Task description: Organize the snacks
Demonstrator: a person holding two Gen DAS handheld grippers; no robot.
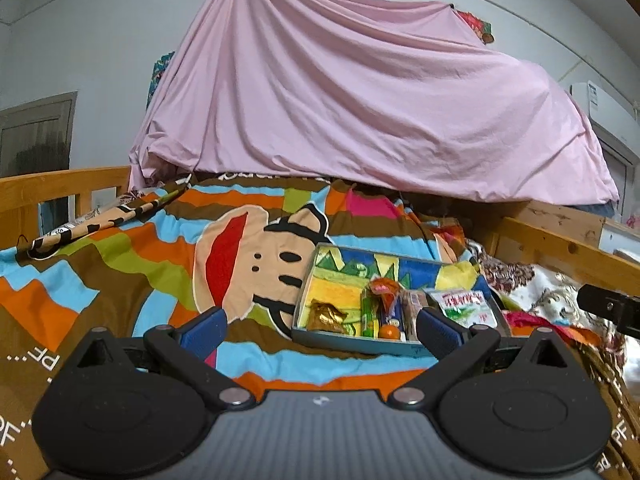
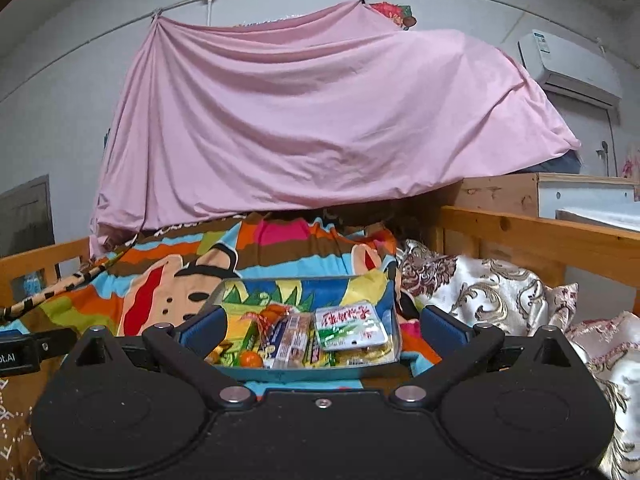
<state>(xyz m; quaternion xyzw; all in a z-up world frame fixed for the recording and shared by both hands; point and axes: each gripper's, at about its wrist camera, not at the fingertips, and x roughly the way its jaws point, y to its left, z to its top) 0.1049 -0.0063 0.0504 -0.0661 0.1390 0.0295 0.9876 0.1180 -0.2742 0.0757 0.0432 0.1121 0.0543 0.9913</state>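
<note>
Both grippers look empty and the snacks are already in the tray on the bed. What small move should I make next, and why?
Probably ease the right gripper forward and down toward the white packet. It lies tilted atop the other snacks at the tray's right end, directly ahead of the open jaws, so straightening it looks like the nearest tidy-up. The left gripper is open too, but the tray sits off to its right.

One tray (image 1: 352, 341), one white packet (image 1: 466, 307), one orange (image 1: 389, 332)

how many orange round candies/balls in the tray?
1: the orange ball lies at the tray's near edge, beside the green packets. More may hide under the wrappers.
</note>
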